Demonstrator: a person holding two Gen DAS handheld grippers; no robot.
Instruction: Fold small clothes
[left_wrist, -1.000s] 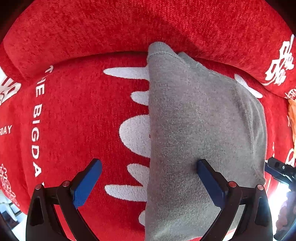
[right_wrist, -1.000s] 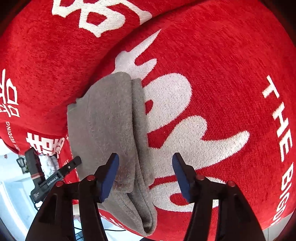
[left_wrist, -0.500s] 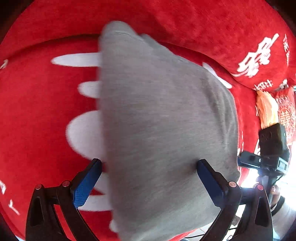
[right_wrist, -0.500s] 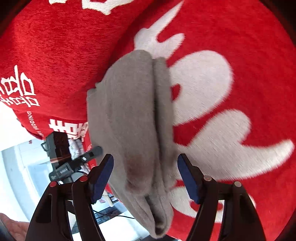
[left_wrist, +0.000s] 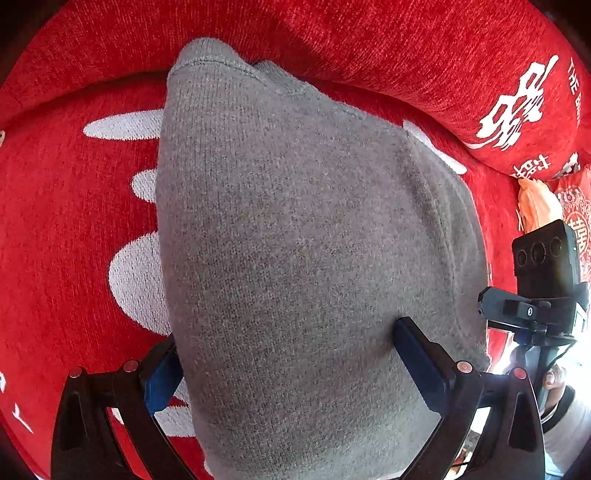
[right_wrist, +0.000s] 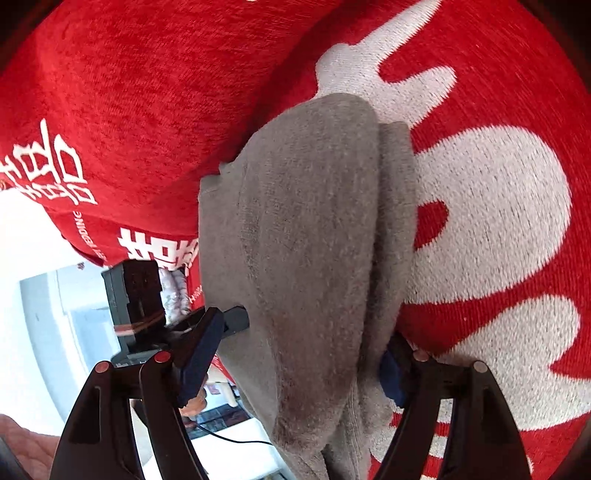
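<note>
A folded grey knitted garment (left_wrist: 295, 240) lies on the red sofa seat (left_wrist: 66, 240), its ribbed end toward the backrest. My left gripper (left_wrist: 291, 365) points steeply down and stands open astride the near end. Its left blue pad (left_wrist: 162, 373) is at the garment's edge and its right pad (left_wrist: 417, 358) rests on the cloth. In the right wrist view the same garment (right_wrist: 314, 240) shows its stacked layers. My right gripper (right_wrist: 297, 363) has the garment between its fingers; its jaws are opening, with a gap at the left pad (right_wrist: 201, 354).
The red backrest (left_wrist: 332, 44) with white characters rises just behind the garment. An orange cloth item (left_wrist: 535, 206) lies at the far right. The right gripper's camera housing (left_wrist: 543, 266) and a hand (left_wrist: 554, 376) are beside the garment. Beyond the seat's edge is a bright floor (right_wrist: 55, 295).
Both grippers have come down and closer, so the garment now fills each view. The left one shifted over the garment from its left side. The right fingers have spread wider.
</note>
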